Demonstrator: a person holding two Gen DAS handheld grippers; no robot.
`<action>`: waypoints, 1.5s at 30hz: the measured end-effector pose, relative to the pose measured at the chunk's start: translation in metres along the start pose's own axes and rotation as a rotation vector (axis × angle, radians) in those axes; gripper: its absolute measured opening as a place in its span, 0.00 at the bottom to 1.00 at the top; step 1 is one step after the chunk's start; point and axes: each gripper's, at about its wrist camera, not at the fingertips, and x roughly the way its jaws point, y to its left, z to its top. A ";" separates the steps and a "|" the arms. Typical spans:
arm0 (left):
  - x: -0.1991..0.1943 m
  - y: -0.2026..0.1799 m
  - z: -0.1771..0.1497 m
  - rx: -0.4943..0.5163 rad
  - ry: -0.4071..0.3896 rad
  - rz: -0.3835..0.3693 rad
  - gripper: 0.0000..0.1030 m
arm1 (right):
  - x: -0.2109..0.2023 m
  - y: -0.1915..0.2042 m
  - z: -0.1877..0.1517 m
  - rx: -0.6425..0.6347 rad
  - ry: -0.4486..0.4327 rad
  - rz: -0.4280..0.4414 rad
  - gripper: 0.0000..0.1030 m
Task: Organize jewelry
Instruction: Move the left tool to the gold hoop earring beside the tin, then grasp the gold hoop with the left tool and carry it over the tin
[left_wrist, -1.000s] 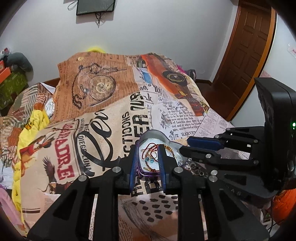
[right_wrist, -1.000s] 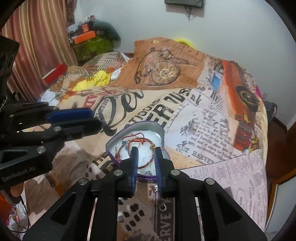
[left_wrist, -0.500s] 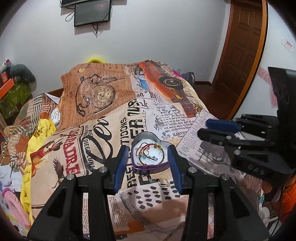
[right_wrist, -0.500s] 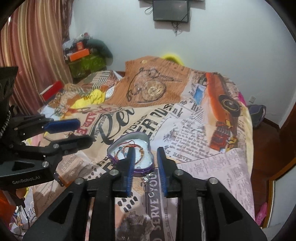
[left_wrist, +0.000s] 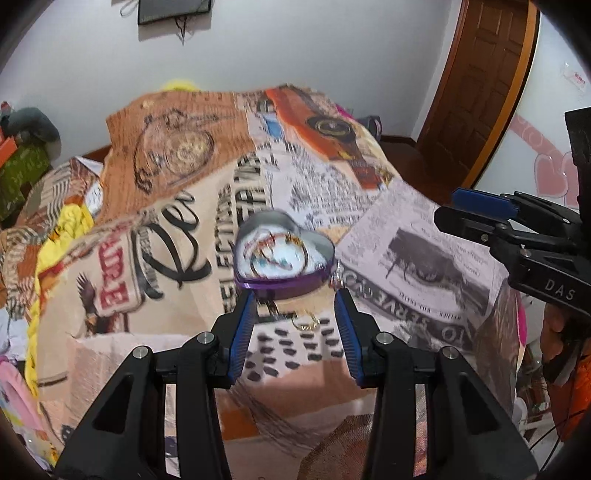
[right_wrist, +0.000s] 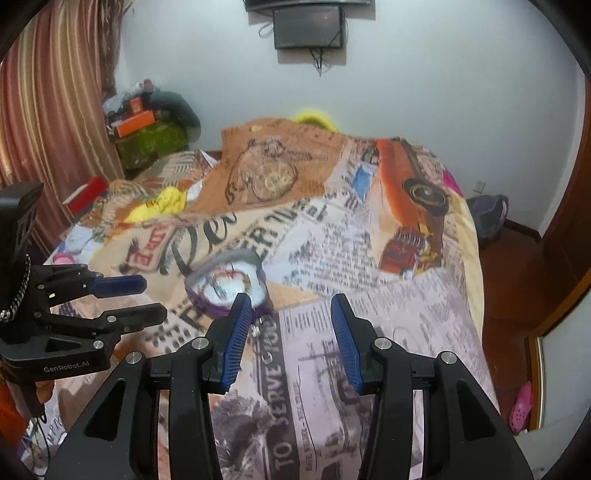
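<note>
A purple heart-shaped tin (left_wrist: 283, 254) sits on the printed bedspread with bracelets inside; it also shows blurred in the right wrist view (right_wrist: 226, 290). A gold ring (left_wrist: 306, 322) and a small silver piece (left_wrist: 335, 277) lie on the cloth beside the tin. My left gripper (left_wrist: 295, 301) is open and empty, raised just short of the tin. My right gripper (right_wrist: 291, 306) is open and empty, to the right of the tin above the newspaper print. A small silver piece (right_wrist: 257, 326) lies by its left finger.
The bedspread (right_wrist: 369, 258) covers the whole bed. A wooden door (left_wrist: 484, 81) is at the right. Curtains (right_wrist: 48, 110) and a cluttered shelf (right_wrist: 151, 129) are at the left. A pink shoe (right_wrist: 521, 406) lies on the floor.
Both grippers have pulled back and up from the tin and opened wide. The jewelry pieces stay on the cloth beside the tin.
</note>
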 end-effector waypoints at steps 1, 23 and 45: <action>0.005 -0.001 -0.003 -0.001 0.014 -0.003 0.42 | 0.004 -0.001 -0.004 0.001 0.015 0.001 0.40; 0.065 -0.006 -0.023 0.007 0.113 -0.049 0.42 | 0.071 0.007 -0.051 -0.042 0.198 0.062 0.40; 0.061 -0.005 -0.022 0.003 0.097 -0.057 0.07 | 0.074 0.014 -0.046 -0.079 0.180 0.078 0.09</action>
